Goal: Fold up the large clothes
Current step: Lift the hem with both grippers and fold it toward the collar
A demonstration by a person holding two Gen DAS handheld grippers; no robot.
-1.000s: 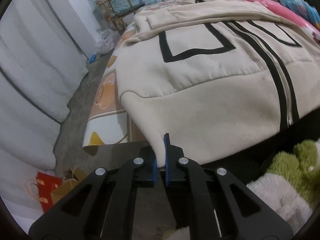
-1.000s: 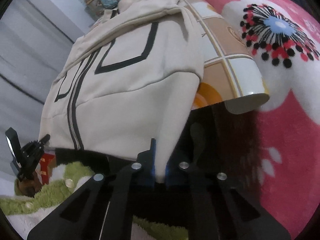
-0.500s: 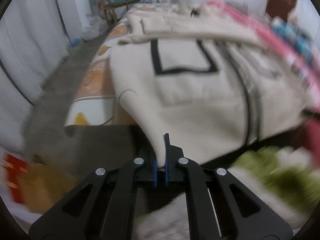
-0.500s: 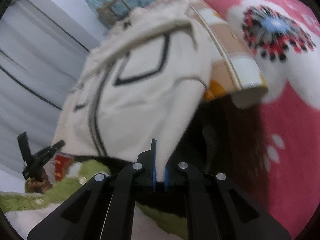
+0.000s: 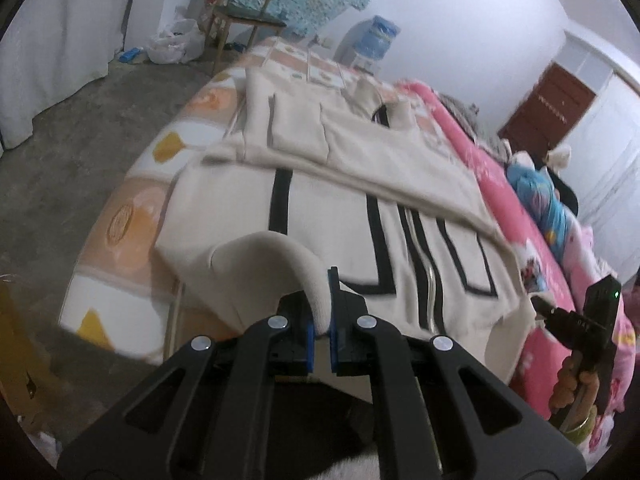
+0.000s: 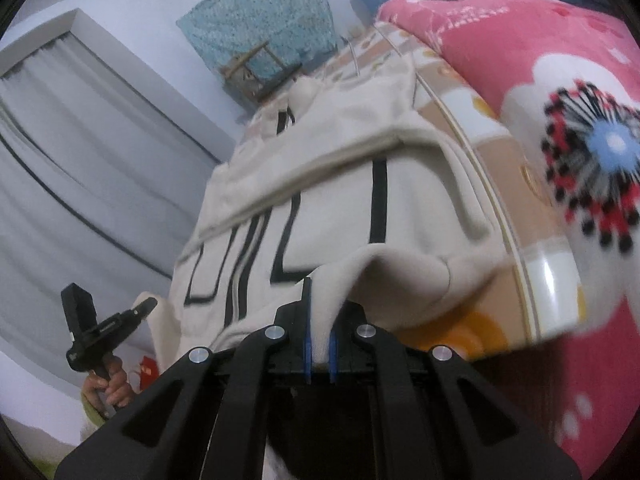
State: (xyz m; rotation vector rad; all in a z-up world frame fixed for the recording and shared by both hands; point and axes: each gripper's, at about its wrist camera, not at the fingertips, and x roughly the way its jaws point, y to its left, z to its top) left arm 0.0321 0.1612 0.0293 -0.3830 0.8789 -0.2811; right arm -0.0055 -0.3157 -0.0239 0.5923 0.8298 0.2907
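Note:
A cream jacket (image 5: 352, 216) with black lines and a centre zip lies front-up on the bed, its sleeves folded across the chest. My left gripper (image 5: 322, 320) is shut on the hem's left corner, which is lifted and curls over the jaws. In the right wrist view the same jacket (image 6: 332, 200) stretches away, and my right gripper (image 6: 319, 340) is shut on the hem's right corner, raised off the bed edge. Each view shows the other gripper at its border: the right one (image 5: 576, 320) in a hand, the left one (image 6: 104, 328) likewise.
The bed (image 5: 132, 208) carries an orange-and-white checked sheet and a pink flowered blanket (image 6: 560, 92) to the right. A wooden chair (image 5: 240, 12), a water bottle (image 5: 376, 40) and white curtains (image 6: 80, 160) stand beyond. Grey floor (image 5: 80, 128) lies left of the bed.
Both grippers have risen and moved forward with the hem corners, which now fold up over the jacket's lower part. The left gripper has rolled, so the bed looks tilted.

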